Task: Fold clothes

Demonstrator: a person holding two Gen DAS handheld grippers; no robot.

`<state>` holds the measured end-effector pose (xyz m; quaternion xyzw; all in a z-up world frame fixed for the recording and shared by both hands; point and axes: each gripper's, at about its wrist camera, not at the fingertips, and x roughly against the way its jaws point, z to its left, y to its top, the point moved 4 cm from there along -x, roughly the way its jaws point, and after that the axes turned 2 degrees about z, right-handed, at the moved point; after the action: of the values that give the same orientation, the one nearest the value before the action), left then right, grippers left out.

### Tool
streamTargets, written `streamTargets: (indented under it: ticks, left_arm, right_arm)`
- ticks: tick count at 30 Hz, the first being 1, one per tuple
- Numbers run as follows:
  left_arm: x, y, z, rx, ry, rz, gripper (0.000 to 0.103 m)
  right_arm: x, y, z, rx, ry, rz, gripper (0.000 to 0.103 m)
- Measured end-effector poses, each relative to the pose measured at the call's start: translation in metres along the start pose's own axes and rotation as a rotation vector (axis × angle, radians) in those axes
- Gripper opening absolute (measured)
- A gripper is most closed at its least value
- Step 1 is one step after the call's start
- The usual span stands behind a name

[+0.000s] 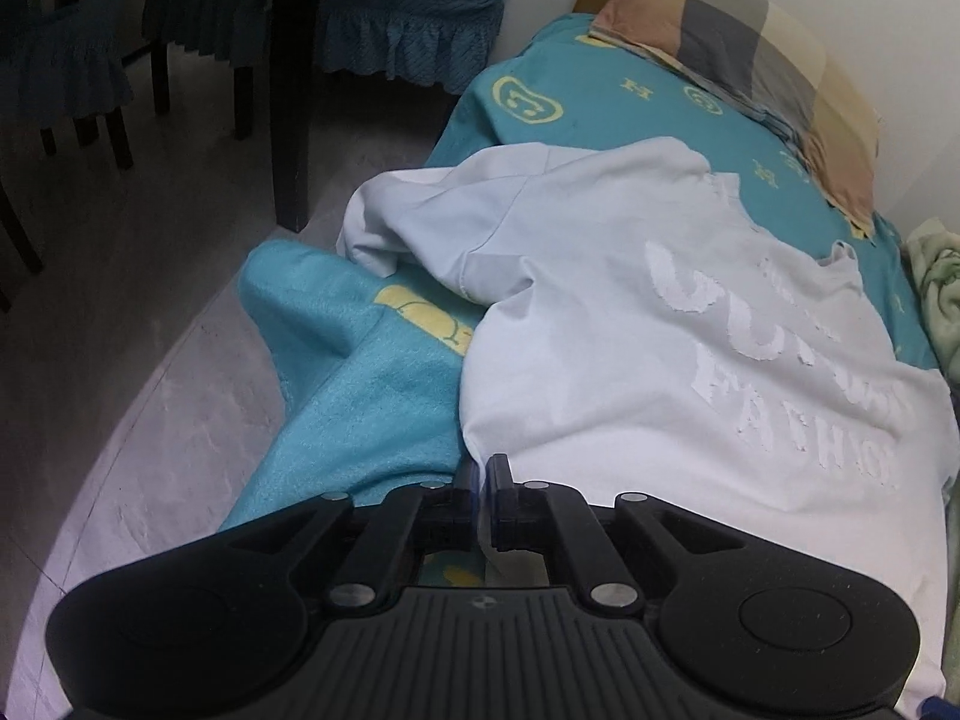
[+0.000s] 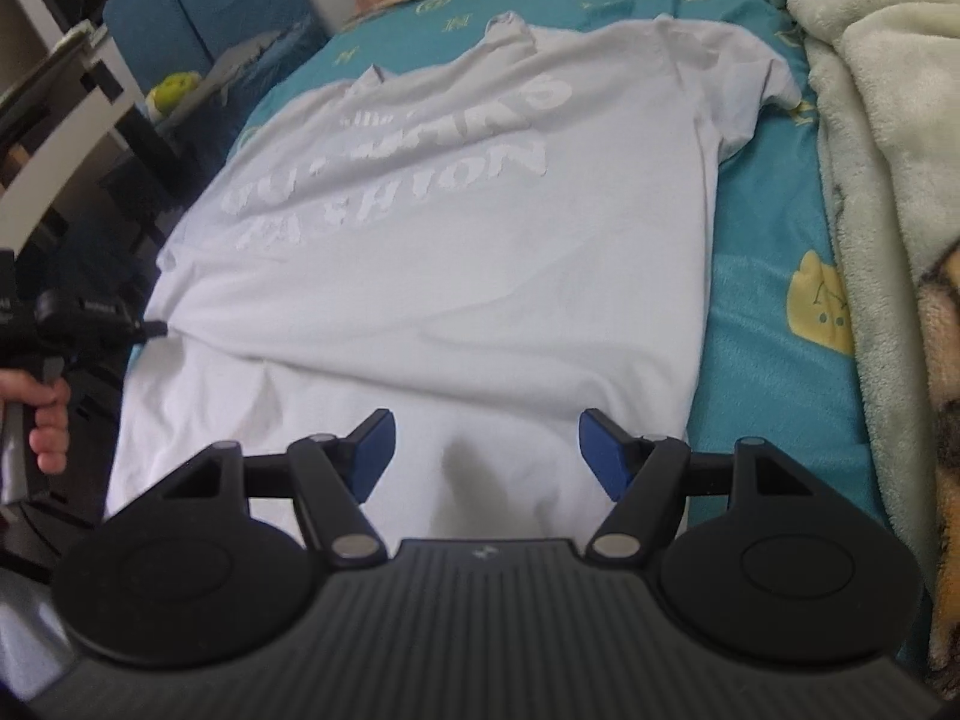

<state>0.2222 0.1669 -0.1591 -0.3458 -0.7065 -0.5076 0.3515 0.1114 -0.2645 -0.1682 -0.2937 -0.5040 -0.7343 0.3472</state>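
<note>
A person's hand [image 2: 45,420] at the far left edge of the right wrist view grips the handle of the left gripper [image 2: 157,329], whose tip meets the left edge of a white T-shirt [image 2: 456,276]. In the left wrist view, that left gripper [image 1: 483,468] has its jaws drawn almost together, pinching a fold of the shirt's hem edge between the pads. To the left of the bed, that view shows a grey floor [image 1: 150,312] and dark chairs with blue ruffled covers [image 1: 210,18]. The T-shirt lies spread flat on a teal bedsheet [image 2: 762,276] with yellow cartoon prints, its white lettering facing up and its collar pointing toward the far end of the bed. One sleeve [image 1: 384,228] is bunched near the bed's left edge, where the sheet hangs down. A checked pillow [image 1: 750,54] rests at the head of the bed, beyond the collar. The right gripper [image 2: 486,450] hovers over the shirt's near hem with its blue-padded jaws spread wide, nothing between them but fabric below. To the right of the shirt lies a cream fleece blanket [image 2: 882,120], bunched along the bed's right side.
</note>
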Motion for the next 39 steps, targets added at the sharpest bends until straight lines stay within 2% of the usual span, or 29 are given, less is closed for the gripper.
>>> streamTargets:
  ticks: [2, 6, 7, 9, 12, 16, 18, 22, 23, 24, 28, 30, 32, 33, 34, 35, 36, 38, 39]
  left_arm:
    - [0.011, -0.004, -0.007, -0.007, -0.015, -0.019, 0.026]
    - [0.040, -0.019, -0.030, -0.054, -0.057, -0.068, 0.036]
    - [0.048, -0.024, -0.038, -0.074, -0.068, -0.084, 0.042]
    - [0.063, -0.035, -0.056, -0.120, -0.093, -0.118, 0.046]
    - [0.080, -0.048, -0.085, -0.177, -0.133, -0.154, 0.050]
    - [0.089, -0.066, -0.119, -0.193, -0.181, -0.170, 0.060]
    - [0.087, -0.073, -0.132, -0.208, -0.187, -0.165, 0.060]
    - [0.064, -0.071, -0.141, -0.244, -0.191, -0.151, 0.062]
    - [0.058, -0.071, -0.142, -0.252, -0.192, -0.147, 0.063]
    - [0.050, -0.067, -0.141, -0.252, -0.202, -0.143, 0.063]
    - [0.023, -0.051, -0.134, -0.233, -0.246, -0.137, 0.064]
    - [0.008, -0.045, -0.128, -0.232, -0.253, -0.130, 0.064]
    - [-0.006, -0.042, -0.122, -0.211, -0.266, -0.108, 0.064]
    - [-0.012, -0.041, -0.119, -0.196, -0.273, -0.097, 0.064]
    - [-0.016, -0.039, -0.116, -0.184, -0.280, -0.090, 0.064]
    - [-0.021, -0.038, -0.114, -0.177, -0.287, -0.085, 0.064]
    - [-0.024, -0.036, -0.112, -0.169, -0.294, -0.082, 0.064]
    - [-0.026, -0.033, -0.110, -0.155, -0.307, -0.085, 0.064]
    - [-0.025, -0.031, -0.110, -0.148, -0.313, -0.090, 0.064]
  right_arm:
    - [0.010, 0.007, -0.004, -0.027, 0.008, -0.057, 0.070]
    - [0.027, 0.032, -0.018, -0.112, 0.009, -0.170, 0.070]
    - [0.030, 0.041, -0.022, -0.129, -0.003, -0.198, 0.070]
    - [0.033, 0.063, -0.033, -0.160, -0.026, -0.249, 0.070]
    - [0.023, 0.095, -0.058, -0.290, -0.015, -0.287, 0.070]
    - [-0.013, 0.130, -0.096, -0.498, 0.018, -0.286, 0.070]
    - [-0.038, 0.144, -0.112, -0.564, 0.009, -0.264, 0.070]
    - [-0.083, 0.166, -0.137, -0.657, -0.061, -0.250, 0.072]
    - [-0.093, 0.170, -0.143, -0.677, -0.079, -0.250, 0.076]
    - [-0.102, 0.173, -0.148, -0.699, -0.105, -0.257, 0.084]
    - [-0.134, 0.178, -0.170, -0.788, -0.201, -0.314, 0.084]
    - [-0.142, 0.183, -0.177, -0.804, -0.192, -0.405, 0.086]
    - [-0.147, 0.190, -0.177, -0.759, -0.170, -0.477, 0.085]
    - [-0.150, 0.194, -0.175, -0.726, -0.159, -0.504, 0.084]
    - [-0.153, 0.199, -0.174, -0.693, -0.149, -0.529, 0.077]
    - [-0.157, 0.203, -0.172, -0.658, -0.151, -0.537, 0.061]
    - [-0.162, 0.206, -0.170, -0.625, -0.176, -0.515, 0.038]
    - [-0.167, 0.209, -0.165, -0.586, -0.232, -0.470, 0.009]
    - [-0.166, 0.212, -0.162, -0.569, -0.254, -0.466, 0.008]
